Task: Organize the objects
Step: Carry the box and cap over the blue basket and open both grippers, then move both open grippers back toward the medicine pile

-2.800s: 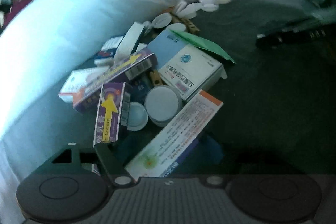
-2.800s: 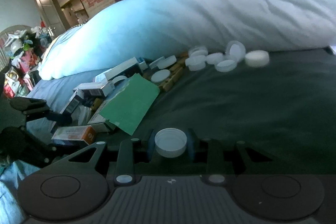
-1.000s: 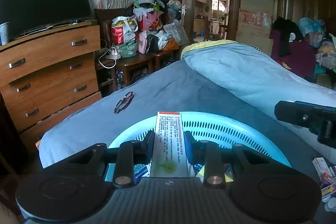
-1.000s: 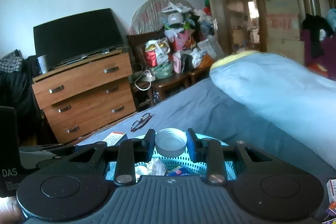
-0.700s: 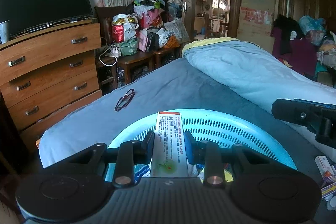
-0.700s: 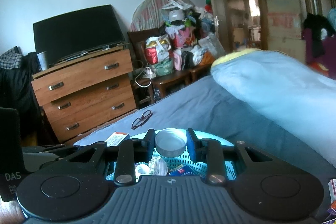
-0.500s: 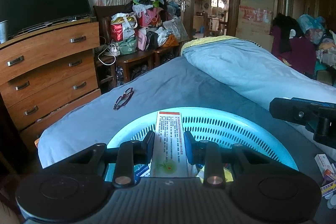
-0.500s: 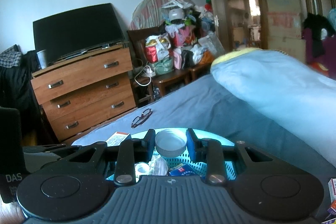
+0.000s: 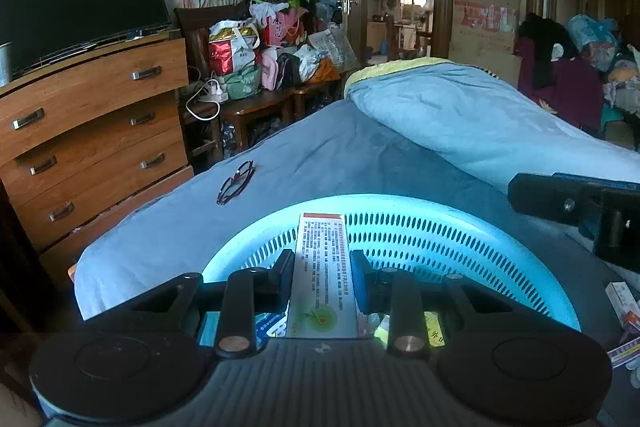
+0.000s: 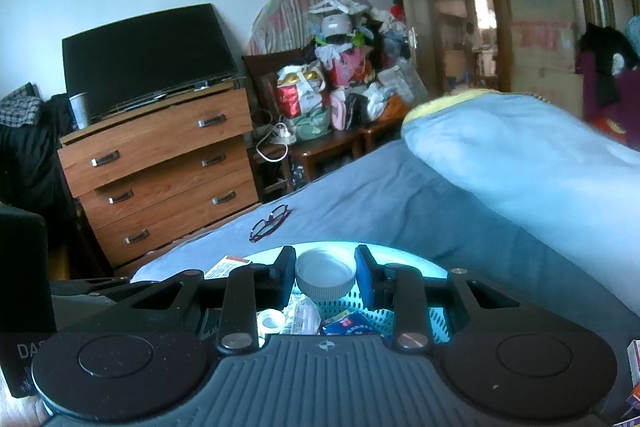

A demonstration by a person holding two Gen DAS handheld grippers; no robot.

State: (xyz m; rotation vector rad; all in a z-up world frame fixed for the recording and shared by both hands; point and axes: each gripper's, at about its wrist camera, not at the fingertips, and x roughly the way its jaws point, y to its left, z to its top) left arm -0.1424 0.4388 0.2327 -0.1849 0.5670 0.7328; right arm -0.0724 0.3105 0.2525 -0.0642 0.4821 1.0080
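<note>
The left gripper [image 9: 322, 269] is clamped on a long flat medicine box [image 9: 322, 275], its jaws narrow and one pad against each long edge; the box points straight ahead between them, its red-striped end out past the fingertips and over the turquoise basket [image 9: 460, 231]. The right gripper [image 10: 325, 269] has a white bottle cap [image 10: 325, 277] between its jaws. Those jaws have just been opening: small gaps show on either side of the cap, which sits tilted with its hollow side up, so the pads no longer press on it. The cap is above the basket [image 10: 434, 273], inside its rim.

Below the right gripper, the basket already holds a small white roll [image 10: 271, 322], a crumpled clear packet [image 10: 301, 314] and a blue sachet [image 10: 349, 325]. Under the left gripper a yellow packet [image 9: 434, 331] and a blue-and-white box [image 9: 269, 323] lie in the basket. At the right edge of the left wrist view, small boxes [image 9: 622, 305] lie on the dark bedspread beside the basket.

Beyond the basket a pair of glasses [image 9: 236, 182] lies folded on the blue sheet [image 9: 320, 155], well apart from the rim. A rolled pale blue quilt [image 9: 472, 115] runs along the right. Farther off stand a wooden chest of drawers [image 9: 92, 131] with a dark television [image 9: 76, 7] on top, and a heap of bags [image 9: 272, 43] by the open door
</note>
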